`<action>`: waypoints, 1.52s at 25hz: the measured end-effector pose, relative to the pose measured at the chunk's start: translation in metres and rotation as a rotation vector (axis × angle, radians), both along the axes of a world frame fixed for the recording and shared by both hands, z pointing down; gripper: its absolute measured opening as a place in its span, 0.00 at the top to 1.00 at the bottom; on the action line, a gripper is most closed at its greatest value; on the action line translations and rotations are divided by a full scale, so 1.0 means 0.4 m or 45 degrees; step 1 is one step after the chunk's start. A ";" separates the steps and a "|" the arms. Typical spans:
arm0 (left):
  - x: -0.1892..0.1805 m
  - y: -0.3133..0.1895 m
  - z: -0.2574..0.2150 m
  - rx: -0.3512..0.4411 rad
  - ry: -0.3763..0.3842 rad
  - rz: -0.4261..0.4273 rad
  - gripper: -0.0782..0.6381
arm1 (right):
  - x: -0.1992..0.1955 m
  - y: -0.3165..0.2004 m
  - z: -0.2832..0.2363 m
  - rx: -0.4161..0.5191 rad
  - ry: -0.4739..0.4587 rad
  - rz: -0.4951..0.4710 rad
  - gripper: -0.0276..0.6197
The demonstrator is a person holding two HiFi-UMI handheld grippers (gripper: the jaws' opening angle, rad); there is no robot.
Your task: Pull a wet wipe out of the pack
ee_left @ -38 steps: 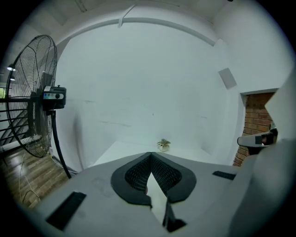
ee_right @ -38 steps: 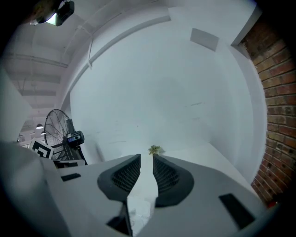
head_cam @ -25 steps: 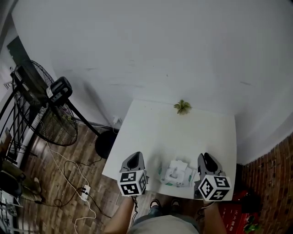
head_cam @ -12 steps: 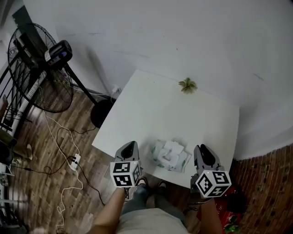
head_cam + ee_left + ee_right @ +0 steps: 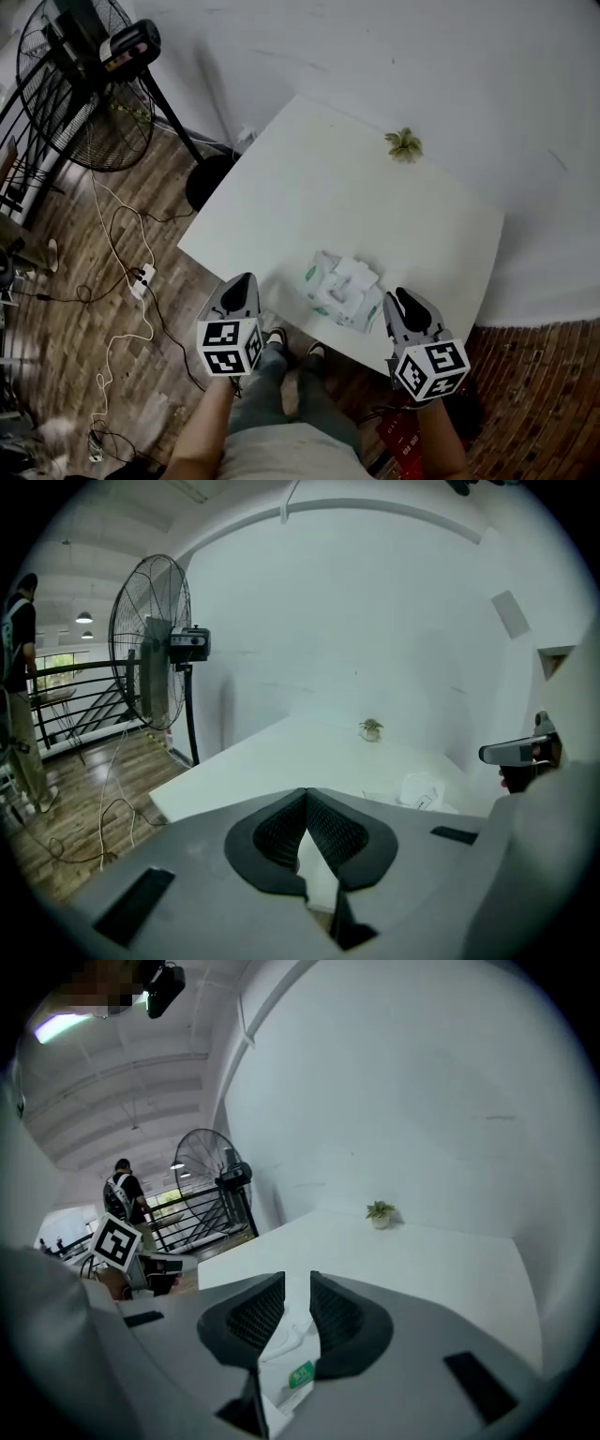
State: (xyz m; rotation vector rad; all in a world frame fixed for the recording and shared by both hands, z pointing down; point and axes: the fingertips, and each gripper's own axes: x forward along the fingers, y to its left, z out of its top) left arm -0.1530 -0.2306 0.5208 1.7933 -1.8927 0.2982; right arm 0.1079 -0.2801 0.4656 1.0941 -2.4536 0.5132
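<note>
Head view, wipe pack [image 5: 343, 291] on white worktop [image 5: 309, 187] near its front edge, left gripper [image 5: 244, 281] jaws closed, empty, right gripper [image 5: 401, 300] jaws narrowly apart, empty, beside the pack.

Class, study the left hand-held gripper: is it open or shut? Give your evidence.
Shut. In the left gripper view the left hand-held gripper has its two black pads meeting at their tips, with nothing caught between them.

Dim, even indoor light; soft shadows; gripper views fisheye-warped, black vignette corners; near foreground blurred.
</note>
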 end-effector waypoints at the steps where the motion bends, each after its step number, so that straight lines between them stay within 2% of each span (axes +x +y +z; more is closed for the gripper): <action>1: -0.006 0.012 0.003 -0.003 -0.002 -0.016 0.89 | -0.008 0.007 0.010 -0.017 0.009 -0.046 0.83; 15: -0.067 0.114 0.000 0.008 -0.038 -0.166 0.89 | -0.138 0.071 0.122 -0.107 0.221 -0.636 0.83; 26: -0.117 0.202 0.029 -0.019 -0.020 -0.306 0.89 | -0.191 0.114 0.167 -0.081 0.540 -1.123 0.83; 33: -0.133 0.253 0.049 -0.032 0.002 -0.371 0.89 | -0.200 0.124 0.199 -0.025 0.742 -1.330 0.83; 38: -0.131 0.278 0.047 -0.037 0.016 -0.393 0.89 | -0.202 0.112 0.215 -0.032 0.816 -1.392 0.83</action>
